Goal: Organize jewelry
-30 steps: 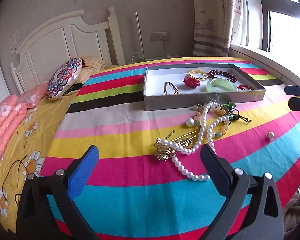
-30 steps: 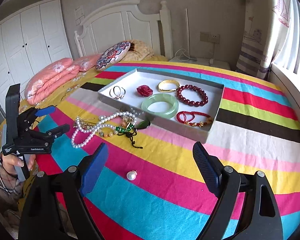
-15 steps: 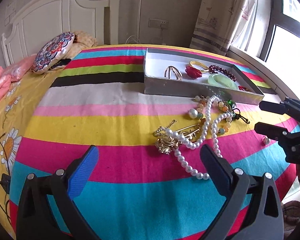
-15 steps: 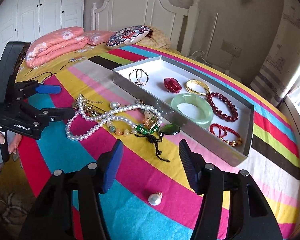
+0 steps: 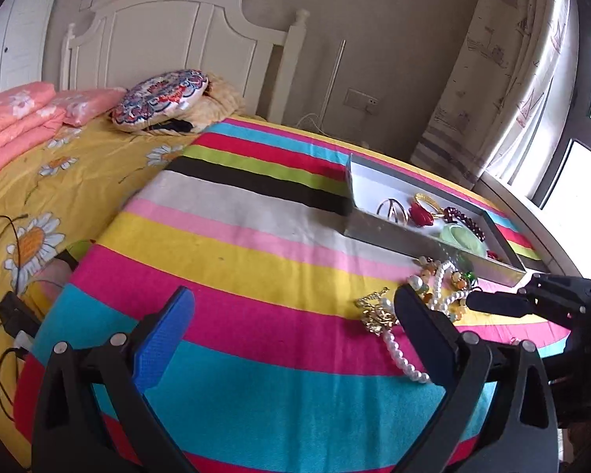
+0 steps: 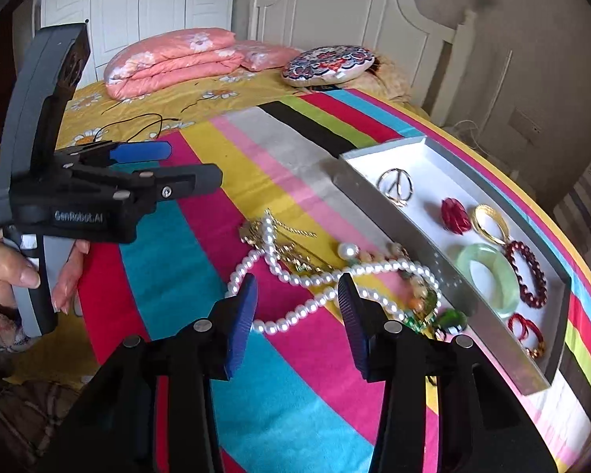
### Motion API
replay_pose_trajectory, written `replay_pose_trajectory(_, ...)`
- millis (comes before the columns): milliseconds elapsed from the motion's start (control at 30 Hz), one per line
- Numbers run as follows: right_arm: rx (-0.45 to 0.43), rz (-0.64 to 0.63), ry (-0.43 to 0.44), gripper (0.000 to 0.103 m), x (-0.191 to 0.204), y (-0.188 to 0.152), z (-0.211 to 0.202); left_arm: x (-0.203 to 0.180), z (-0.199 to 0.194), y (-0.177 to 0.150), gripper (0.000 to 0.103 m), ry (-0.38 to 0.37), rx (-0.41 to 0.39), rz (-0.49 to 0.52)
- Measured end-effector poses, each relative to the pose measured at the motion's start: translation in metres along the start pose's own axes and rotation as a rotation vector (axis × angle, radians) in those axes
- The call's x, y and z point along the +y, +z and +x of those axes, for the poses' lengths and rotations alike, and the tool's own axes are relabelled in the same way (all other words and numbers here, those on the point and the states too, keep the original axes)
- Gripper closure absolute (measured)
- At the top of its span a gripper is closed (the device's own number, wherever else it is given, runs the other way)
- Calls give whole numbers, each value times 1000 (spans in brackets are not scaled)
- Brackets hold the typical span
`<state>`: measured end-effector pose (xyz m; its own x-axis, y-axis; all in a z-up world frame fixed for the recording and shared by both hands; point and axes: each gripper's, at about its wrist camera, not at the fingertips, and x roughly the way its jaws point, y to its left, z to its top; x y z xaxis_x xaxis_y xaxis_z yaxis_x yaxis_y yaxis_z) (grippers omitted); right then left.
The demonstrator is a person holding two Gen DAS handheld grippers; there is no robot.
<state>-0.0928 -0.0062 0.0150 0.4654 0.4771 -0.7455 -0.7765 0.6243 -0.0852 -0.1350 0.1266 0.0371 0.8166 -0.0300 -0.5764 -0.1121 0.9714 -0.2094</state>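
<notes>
A pearl necklace [image 6: 307, 280] lies tangled with a gold chain [image 6: 283, 232] and a green-beaded strand [image 6: 449, 317] on the striped bedspread. My right gripper [image 6: 297, 311] hovers just over the pearls, open with its fingers partly drawn in and nothing between them. Beside the pile stands a grey tray [image 6: 358, 189] holding a silver ring piece [image 6: 394, 187], a red rose [image 6: 455, 215], a gold bangle [image 6: 490, 222], a jade bangle [image 6: 486, 274] and bead bracelets [image 6: 526, 272]. My left gripper [image 5: 295, 315] is wide open over bare bedspread, left of the pile [image 5: 433, 295] and the tray [image 5: 413, 236].
A round patterned cushion [image 5: 159, 98] and folded pink quilts [image 6: 169, 59] lie near the white headboard. Black cables [image 5: 4, 315] trail over the yellow sheet at the left. A curtain and window [image 5: 571, 138] are on the right. A hand [image 6: 4, 268] holds the left gripper's handle.
My right gripper has moved forward and down over the pearl necklace, and its fingers have narrowed. The left gripper has swung left, so the pile now sits at its right.
</notes>
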Motion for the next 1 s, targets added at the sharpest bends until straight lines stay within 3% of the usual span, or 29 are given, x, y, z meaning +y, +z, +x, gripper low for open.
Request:
replay_pose_trajectory(133,28,13,27,68,0,13,22,9,-15,-2,3,78,-28,57)
replay_pose_trajectory(333,35,5,53,75,7,12,32,28,-25,-16,3,53,-22,22)
replay_pose_trajectory(433,33,-38,35,91,16,17,33,29,-24,-22,3,33,-13,8)
replay_pose_trajectory(533,22,-111,14,93,30,18,29,22,-21,-26,3,34,-6,24)
replay_pose_trajectory(600,-33,-134,10,93,37,20,18,19,-22,-26,3,39,-9,39)
replay_pose_trajectory(700,-120,-68,75,93,29,33,-7,18,-23,-28,3,47,-8,47)
replay_pose_trajectory(867,-164,-53,151,93,27,56,-27,20,-23,-29,3,35,-3,32)
replay_pose_trajectory(1000,-229,-50,160,93,30,65,-46,18,-25,-30,3,37,-2,41)
